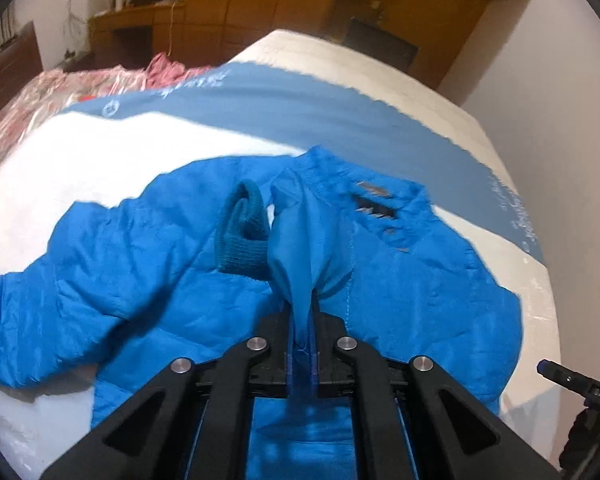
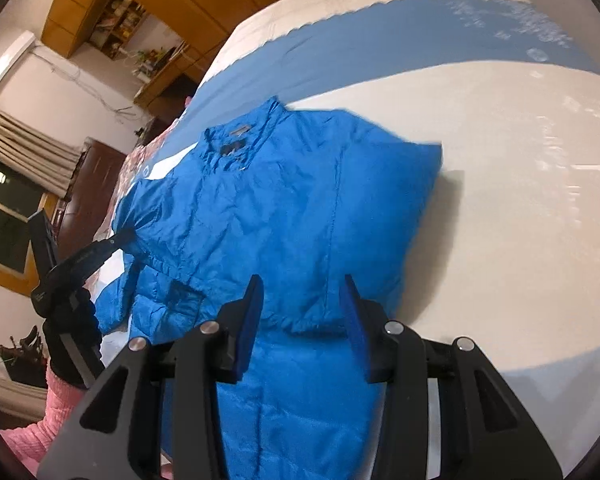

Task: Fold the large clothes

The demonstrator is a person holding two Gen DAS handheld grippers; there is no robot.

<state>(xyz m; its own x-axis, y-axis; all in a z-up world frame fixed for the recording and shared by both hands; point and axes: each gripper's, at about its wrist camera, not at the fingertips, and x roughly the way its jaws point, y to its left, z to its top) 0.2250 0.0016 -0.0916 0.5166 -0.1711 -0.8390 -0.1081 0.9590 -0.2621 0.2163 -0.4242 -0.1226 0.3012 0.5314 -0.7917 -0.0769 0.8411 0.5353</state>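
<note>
A bright blue padded jacket [image 1: 412,280] lies spread on the bed, collar pointing away from me. My left gripper [image 1: 302,320] is shut on a pinched fold of thin blue sleeve fabric [image 1: 296,240], right beside the darker knit cuff [image 1: 244,236]. In the right wrist view the same gripper [image 2: 114,242] grips the sleeve at the jacket's [image 2: 284,208] left side. My right gripper [image 2: 303,312] hovers over the jacket's hem, its blue pads [image 2: 252,320] apart with nothing pinched between them. Its tip also shows at the left wrist view's right edge [image 1: 556,374].
The bed is white [image 2: 500,200] with a broad blue band [image 1: 300,96] across it. Pink floral bedding in plastic [image 1: 40,96] lies at the far left. Wooden wardrobes [image 1: 260,0] stand behind the bed. A black-gloved hand [image 2: 70,328] with a pink sleeve holds the left gripper.
</note>
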